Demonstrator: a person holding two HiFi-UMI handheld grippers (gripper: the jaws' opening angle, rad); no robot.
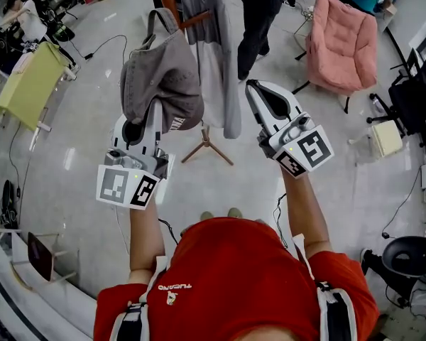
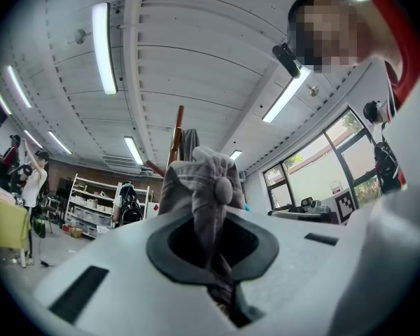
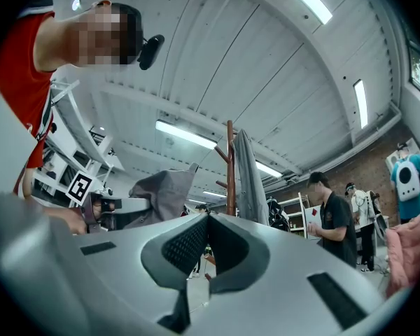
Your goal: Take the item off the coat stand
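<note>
My left gripper (image 1: 156, 106) is shut on a grey cap (image 1: 162, 68), pinching its fabric and holding it up beside the coat stand (image 1: 206, 146). In the left gripper view the cap (image 2: 199, 177) bunches between the jaws, with the stand's wooden pole (image 2: 176, 133) behind it. In the right gripper view the cap (image 3: 161, 194) sits left of the pole (image 3: 229, 166) and apart from it. A long grey garment (image 1: 216, 48) still hangs on the stand. To the right of that garment, my right gripper (image 1: 250, 85) is raised and shut with nothing in it.
A person in black (image 1: 259, 13) stands just behind the stand. A pink padded chair (image 1: 341, 41) is at the back right, a yellow-green table (image 1: 28, 84) at the left and a black office chair (image 1: 412, 258) at the right. Cables lie on the floor.
</note>
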